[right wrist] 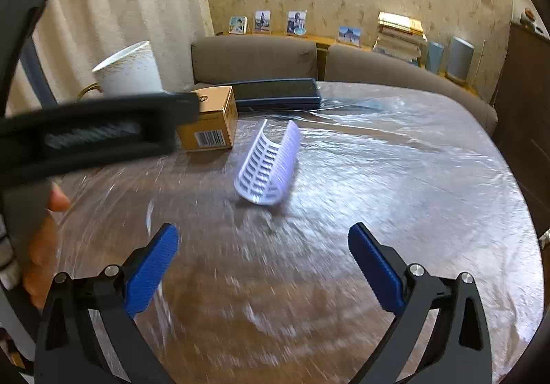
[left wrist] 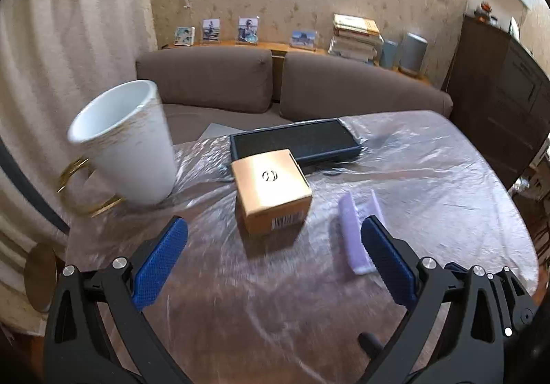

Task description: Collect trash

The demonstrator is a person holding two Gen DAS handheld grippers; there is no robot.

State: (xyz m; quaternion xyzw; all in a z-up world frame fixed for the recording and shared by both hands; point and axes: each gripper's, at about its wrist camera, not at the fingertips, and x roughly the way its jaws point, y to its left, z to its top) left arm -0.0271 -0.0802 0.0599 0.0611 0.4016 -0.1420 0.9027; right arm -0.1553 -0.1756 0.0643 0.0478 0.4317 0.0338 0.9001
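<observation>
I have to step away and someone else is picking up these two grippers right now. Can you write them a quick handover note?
Left gripper: open, empty.
Right gripper: open, empty.
On the plastic-covered table: tan cardboard box, curved lilac plastic grid piece beside it, white mug with gold handle, flat dark tray behind the box.
Done: nothing collected that shows.
Left: pick up the trash; no bin is in view.

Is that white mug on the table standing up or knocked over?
Upright. The white mug stands on its base on the table, mouth up; its tilt looks like lens distortion.
</observation>
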